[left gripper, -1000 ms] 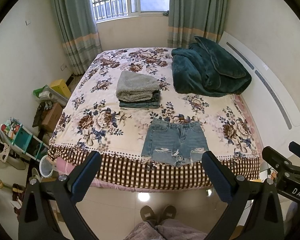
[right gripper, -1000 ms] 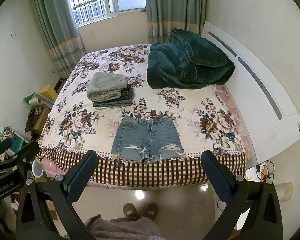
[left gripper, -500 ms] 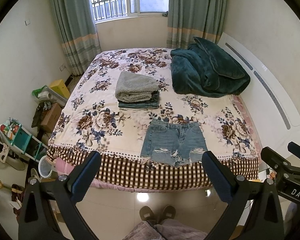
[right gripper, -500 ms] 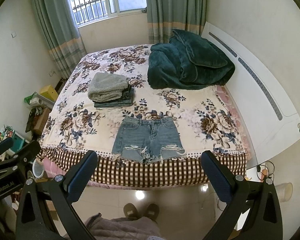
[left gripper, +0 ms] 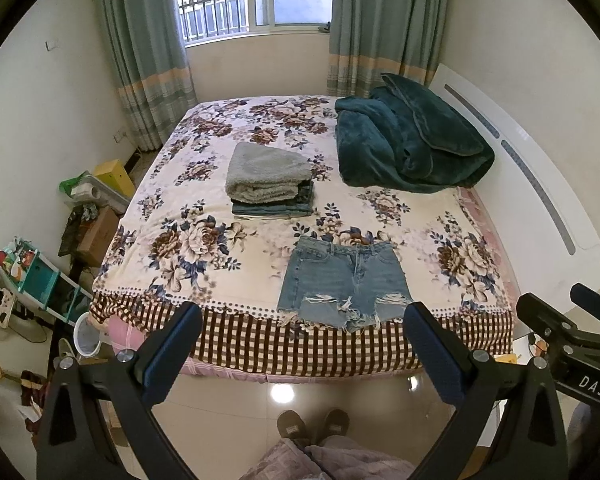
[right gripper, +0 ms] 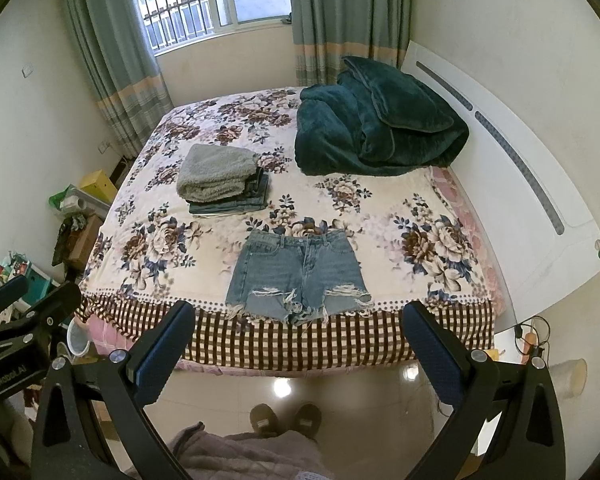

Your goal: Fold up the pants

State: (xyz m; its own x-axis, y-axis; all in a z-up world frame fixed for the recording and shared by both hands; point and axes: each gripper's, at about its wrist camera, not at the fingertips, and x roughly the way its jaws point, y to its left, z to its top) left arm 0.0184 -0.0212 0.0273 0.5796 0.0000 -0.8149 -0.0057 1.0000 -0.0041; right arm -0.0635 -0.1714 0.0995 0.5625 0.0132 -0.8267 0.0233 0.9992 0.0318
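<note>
denim shorts (right gripper: 298,270) flat on bed (right gripper: 420,216)

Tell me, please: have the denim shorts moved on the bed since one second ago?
No. The denim shorts lie flat at the same flowers, hems over the checked border; only the cameras shifted slightly.

The gray fluffy cloth (left gripper: 267,172) hides most of the folded jeans (left gripper: 276,209) under it. The slippers (right gripper: 285,420) are partly hidden by the person's clothes.
</note>
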